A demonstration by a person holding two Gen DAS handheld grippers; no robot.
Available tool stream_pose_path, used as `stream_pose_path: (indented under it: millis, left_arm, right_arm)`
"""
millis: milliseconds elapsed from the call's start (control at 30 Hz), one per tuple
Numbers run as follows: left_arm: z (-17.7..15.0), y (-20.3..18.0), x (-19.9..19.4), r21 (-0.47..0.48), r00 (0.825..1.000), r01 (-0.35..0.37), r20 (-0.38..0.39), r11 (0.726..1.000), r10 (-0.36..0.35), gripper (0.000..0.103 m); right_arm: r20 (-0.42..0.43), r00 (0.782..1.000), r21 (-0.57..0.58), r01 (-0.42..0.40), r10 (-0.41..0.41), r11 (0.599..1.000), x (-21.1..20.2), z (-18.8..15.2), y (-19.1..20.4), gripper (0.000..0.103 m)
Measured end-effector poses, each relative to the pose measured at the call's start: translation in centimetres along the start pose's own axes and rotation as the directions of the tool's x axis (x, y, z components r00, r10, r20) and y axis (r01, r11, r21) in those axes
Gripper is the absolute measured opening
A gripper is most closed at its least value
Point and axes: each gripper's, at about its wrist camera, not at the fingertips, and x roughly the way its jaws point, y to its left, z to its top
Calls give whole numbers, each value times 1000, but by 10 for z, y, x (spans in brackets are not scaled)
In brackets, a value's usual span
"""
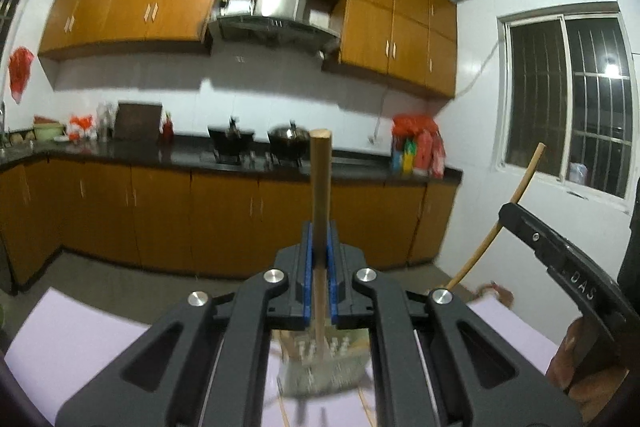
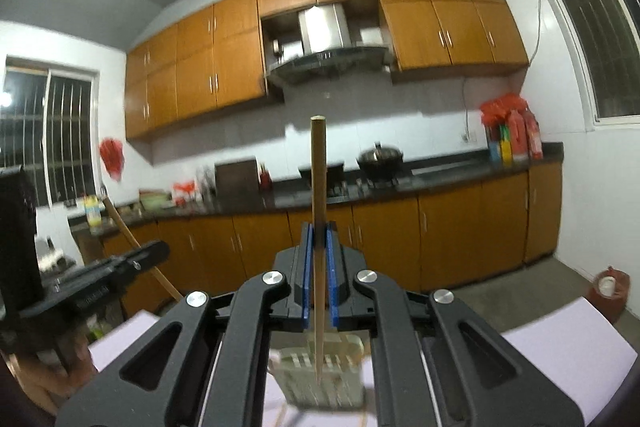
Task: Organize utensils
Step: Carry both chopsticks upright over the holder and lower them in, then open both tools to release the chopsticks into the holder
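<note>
Each gripper carries one wooden chopstick. In the left wrist view, the left chopstick (image 1: 320, 183) stands upright between the blue pads (image 1: 306, 267) of the left gripper (image 1: 320, 247), which are closed narrow on its shaft; the blunt end points up and the lower end hangs below the jaws. In the right wrist view, the right chopstick (image 2: 318, 195) is clamped the same way in the right gripper (image 2: 319, 247), with its tapered tip hanging down.

Below both tips sits a pale slotted utensil holder (image 2: 320, 375) on the white table (image 2: 560, 343); it is blurred in both views. Holding each stick vertical, point down, probably serves to line it up with the holder's opening for a drop-in. Whether either tip is already inside the holder cannot be told.

The grip sits on the lower half of each stick, leaving a long free end above; expect some swing if the hand moves fast.

The opposite gripper appears at each view's edge, the two near each other. Beyond lie kitchen cabinets (image 1: 160, 219) and a dark counter (image 1: 192, 151) with a wok (image 1: 286, 137).
</note>
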Motion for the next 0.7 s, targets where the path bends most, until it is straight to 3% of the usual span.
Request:
stream_pose_path:
  millis: [100, 200, 333, 467, 533, 600, 700]
  left_arm:
    - [3, -1, 15, -6, 999, -18, 36, 1000, 18, 7]
    - [-4, -3, 39, -4, 998, -42, 42, 999, 42, 7]
    - [-26, 2, 60, -14, 999, -36, -23, 999, 36, 7]
    - [-46, 10, 71, -30, 996, -35, -87, 999, 33, 9]
    - [-48, 12, 71, -45, 995, -31, -99, 999, 26, 14]
    - [-49, 16, 67, -43, 995, -33, -95, 999, 29, 23]
    - [-46, 18, 55, -43, 996, -29, -80, 999, 25, 26]
  right_arm:
    - [28, 999, -8, 16, -16, 1000, 23, -4, 2, 7]
    - [5, 999, -11, 35, -35, 999, 48, -23, -1, 7]
    - [-72, 996, -10, 50, -51, 999, 67, -53, -6, 7]
    - [-113, 993, -8, 43, -44, 999, 64, -63, -8, 8]
    - [-116, 992, -14, 44, -45, 999, 59, -61, -7, 15]
    - [-96, 994, -19, 50, -51, 999, 50, -53, -7, 35]
    - [-70, 996, -24, 56, -57, 998, 31, -39, -8, 36]
